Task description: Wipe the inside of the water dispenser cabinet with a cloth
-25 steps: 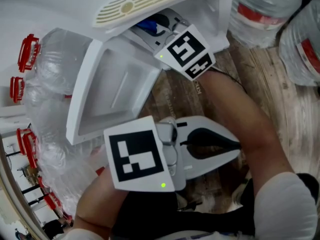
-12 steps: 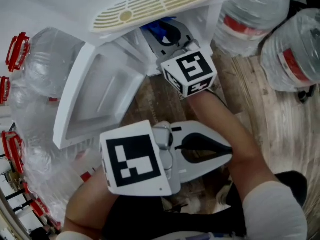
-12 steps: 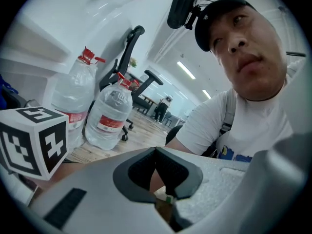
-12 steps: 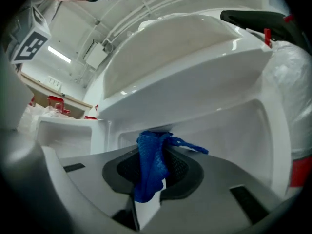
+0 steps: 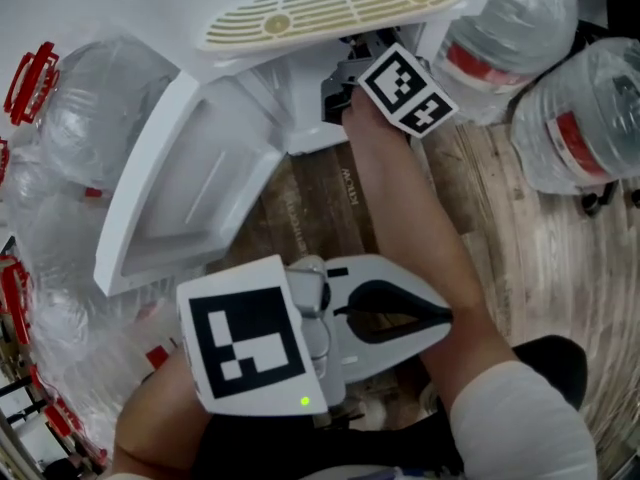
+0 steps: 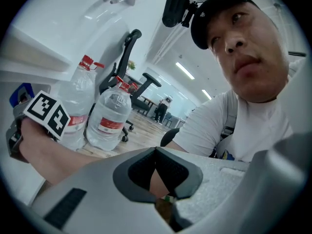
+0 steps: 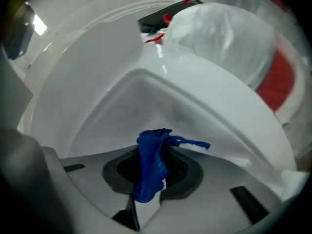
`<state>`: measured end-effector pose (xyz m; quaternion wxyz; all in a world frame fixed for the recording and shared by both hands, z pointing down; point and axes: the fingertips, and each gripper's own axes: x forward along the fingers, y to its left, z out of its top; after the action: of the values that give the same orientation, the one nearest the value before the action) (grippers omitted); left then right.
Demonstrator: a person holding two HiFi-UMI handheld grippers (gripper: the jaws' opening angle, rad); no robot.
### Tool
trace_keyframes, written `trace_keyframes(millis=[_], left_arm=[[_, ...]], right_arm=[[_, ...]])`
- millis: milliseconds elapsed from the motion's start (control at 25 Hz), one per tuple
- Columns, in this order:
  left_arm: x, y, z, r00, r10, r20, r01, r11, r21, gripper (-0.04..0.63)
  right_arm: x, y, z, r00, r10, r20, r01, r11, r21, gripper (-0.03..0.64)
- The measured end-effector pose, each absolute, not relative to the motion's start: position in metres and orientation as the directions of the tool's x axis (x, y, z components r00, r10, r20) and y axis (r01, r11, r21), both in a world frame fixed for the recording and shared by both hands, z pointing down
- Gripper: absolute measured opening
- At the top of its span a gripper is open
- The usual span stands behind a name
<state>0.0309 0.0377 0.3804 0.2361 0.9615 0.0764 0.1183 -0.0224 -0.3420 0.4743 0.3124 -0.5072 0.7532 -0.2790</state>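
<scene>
The white water dispenser (image 5: 330, 8) stands at the top of the head view with its lower cabinet door (image 5: 190, 188) swung open. My right gripper (image 5: 345, 73) reaches into the cabinet opening, and only its marker cube (image 5: 405, 90) shows plainly. In the right gripper view the right gripper (image 7: 156, 152) is shut on a bunched blue cloth (image 7: 152, 162), close in front of a white moulded cabinet panel (image 7: 146, 96); whether they touch I cannot tell. My left gripper (image 5: 445, 313) is held low near my body, shut and holding nothing (image 6: 156, 152).
Full water jugs (image 5: 510, 18) with red labels stand right of the dispenser on the wood floor (image 5: 320, 208). Empty clear jugs (image 5: 80, 108) with red handles crowd the left side behind the open door. The left gripper view looks back at the person and two jugs (image 6: 109, 116).
My right gripper has pushed up and deeper into the cabinet, and the blue cloth no longer shows in the head view. The left gripper has stayed about where it was.
</scene>
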Motion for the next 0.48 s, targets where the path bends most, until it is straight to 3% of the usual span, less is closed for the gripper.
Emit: trace_keyframes(millis=[240,480], left_arm=[[0.03,0.043,0.387,0.957,0.2,0.211,0.076,-0.872,0.483,0.0],[0.035,0.036,0.39,0.961,0.188,0.204,0.065,-0.868,0.493,0.0]], right_arm=[[-0.005,-0.346,0.476,-0.196,-0.949,-0.247,-0.366,0.305,-0.88,0.078],[0.014,-0.331,0.47,-0.156,-0.947,-0.281,-0.275,0.315,-0.908,0.078]])
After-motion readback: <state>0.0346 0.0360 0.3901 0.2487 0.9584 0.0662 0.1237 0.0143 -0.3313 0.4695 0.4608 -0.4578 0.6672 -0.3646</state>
